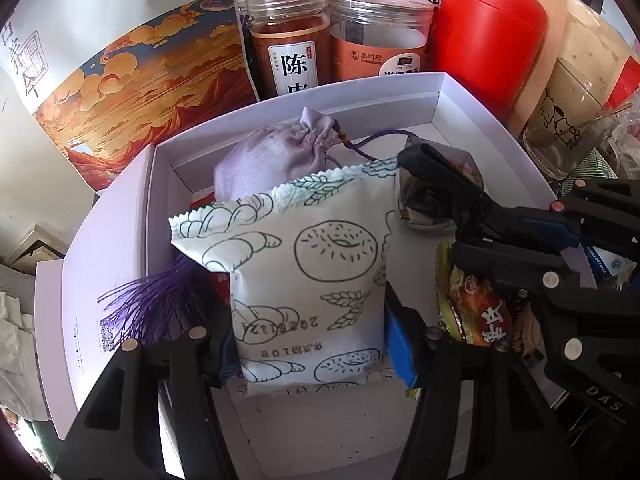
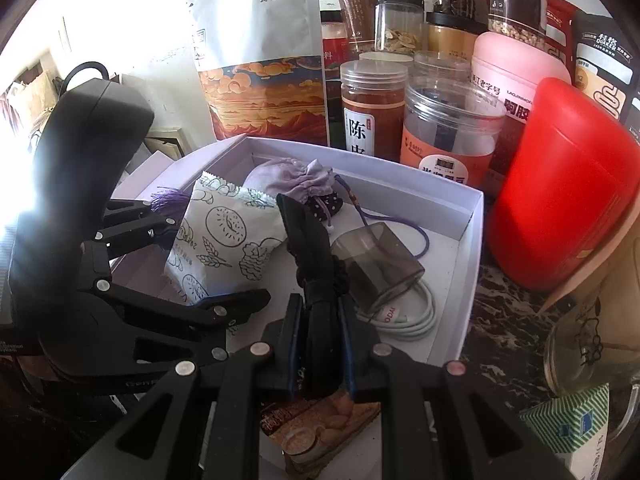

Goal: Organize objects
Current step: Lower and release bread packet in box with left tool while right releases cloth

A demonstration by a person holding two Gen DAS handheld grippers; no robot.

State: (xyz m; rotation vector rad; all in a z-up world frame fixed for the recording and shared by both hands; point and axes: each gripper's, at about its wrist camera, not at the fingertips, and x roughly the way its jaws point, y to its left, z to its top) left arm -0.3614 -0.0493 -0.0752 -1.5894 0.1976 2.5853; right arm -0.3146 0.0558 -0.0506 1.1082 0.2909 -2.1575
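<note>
Left gripper [image 1: 310,344] sits closest, jaws part open and closed on a white snack packet [image 1: 296,276] printed with bread drawings, held upright inside the white box [image 1: 400,94]. Right gripper [image 2: 320,352] is pinched fully shut on a black folded strap-like item [image 2: 310,248], exact kind unclear, also over the box. Already in the box: lilac drawstring pouch [image 1: 272,152] at the back, smoky clear case [image 2: 376,264] with a white cable coil [image 2: 416,312], orange snack wrapper [image 1: 480,312] near the front. Red canister [image 1: 484,28] and jars stand behind, outside. Step looks like placing both items in. Next: lower packet into the free floor beside the pouch, release, without crushing the cable.
</note>
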